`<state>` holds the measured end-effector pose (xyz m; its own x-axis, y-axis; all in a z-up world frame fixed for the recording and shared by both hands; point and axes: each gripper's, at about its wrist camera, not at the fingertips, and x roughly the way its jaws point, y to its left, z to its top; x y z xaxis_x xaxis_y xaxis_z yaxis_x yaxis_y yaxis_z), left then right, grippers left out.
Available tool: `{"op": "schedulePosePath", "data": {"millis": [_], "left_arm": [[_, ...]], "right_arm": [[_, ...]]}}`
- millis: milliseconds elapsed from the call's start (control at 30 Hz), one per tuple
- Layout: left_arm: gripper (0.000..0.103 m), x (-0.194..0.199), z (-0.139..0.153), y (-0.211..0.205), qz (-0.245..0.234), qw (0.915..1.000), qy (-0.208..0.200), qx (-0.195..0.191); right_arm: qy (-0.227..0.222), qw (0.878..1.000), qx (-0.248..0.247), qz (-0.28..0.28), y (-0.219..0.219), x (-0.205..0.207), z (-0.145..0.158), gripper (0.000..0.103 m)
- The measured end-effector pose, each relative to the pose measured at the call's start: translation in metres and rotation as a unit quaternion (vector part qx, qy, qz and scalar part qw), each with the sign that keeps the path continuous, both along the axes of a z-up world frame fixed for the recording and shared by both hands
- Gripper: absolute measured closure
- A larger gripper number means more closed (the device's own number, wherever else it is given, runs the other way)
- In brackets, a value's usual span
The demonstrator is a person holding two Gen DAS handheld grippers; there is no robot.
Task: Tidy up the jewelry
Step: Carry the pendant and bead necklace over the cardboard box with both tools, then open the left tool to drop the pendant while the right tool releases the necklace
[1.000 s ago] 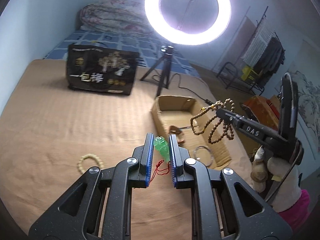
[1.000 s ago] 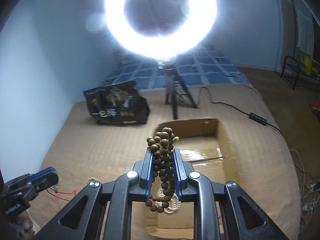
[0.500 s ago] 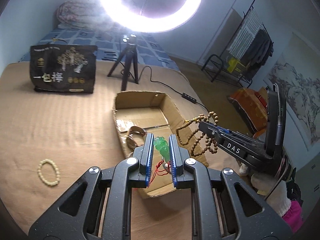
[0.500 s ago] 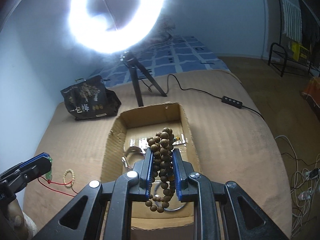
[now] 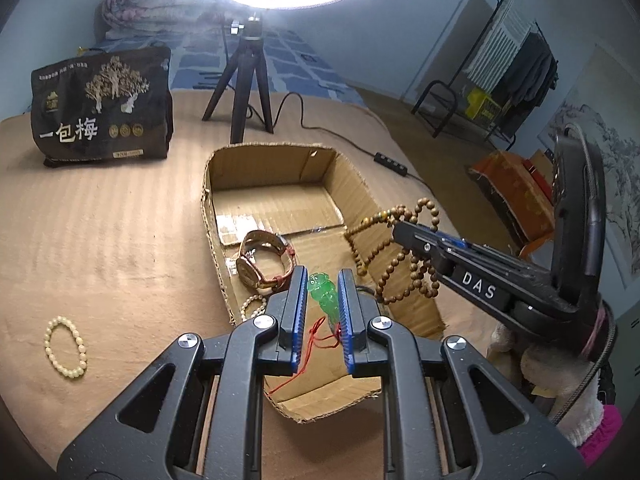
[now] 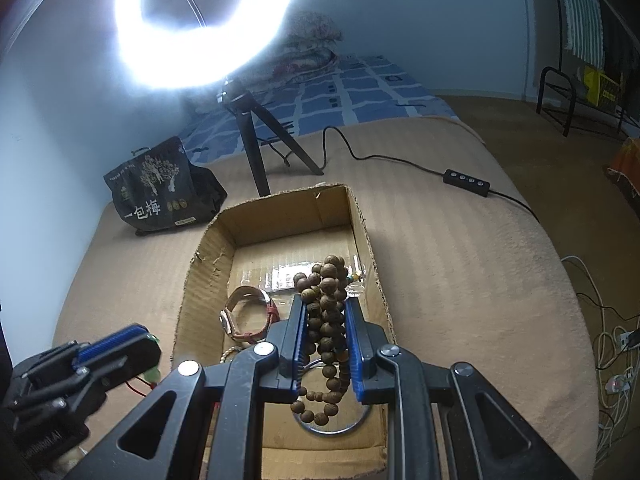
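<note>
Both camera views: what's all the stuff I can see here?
Box: 1, brown cardboard, open, on the tan blanket.
Watch: 1, gold face, reddish strap, in the box.
Metal ring: 1, silver, in the box, near end.
Cream bracelets: 2; one on the blanket left of the box, one in the box.
Pendant: 1, green with red cord, held over the box.
Bead string: 1, brown wood, held over the box.
Bag: 1, black, beyond the box.
Ring light: 1, white, on a black tripod.
Left gripper: shut on pendant.
Right gripper: shut on bead string.
</note>
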<state>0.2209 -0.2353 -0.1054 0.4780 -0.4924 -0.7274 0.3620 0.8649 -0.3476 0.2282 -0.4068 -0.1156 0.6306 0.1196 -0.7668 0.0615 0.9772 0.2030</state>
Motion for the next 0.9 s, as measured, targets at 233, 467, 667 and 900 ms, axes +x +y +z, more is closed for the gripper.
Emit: {"op": "schedulePosePath", "data": {"millis": [233,467,667,900], "left_arm": [[0.089,0.003,-0.010,-0.004,-0.004,0.9999,0.011,0.012],[0.079,0.004,-0.010,-0.001,-0.001,0.9997,0.016,0.017],[0.079,0.000,-0.005,0.006,0.002,0.9997,0.010,0.021],[0.079,-0.007,0.004,0.016,0.003,0.9996,-0.002,0.029]], "right_arm": [[0.007,1.000,0.004,-0.005,0.000,0.007,-0.008,0.085],[0.006,1.000,0.004,-0.016,-0.003,0.007,-0.007,0.054],[-0.002,1.000,-0.003,-0.030,-0.007,0.003,0.001,0.044],[-0.009,0.999,-0.012,-0.036,-0.006,-0.003,0.010,0.036]]}}
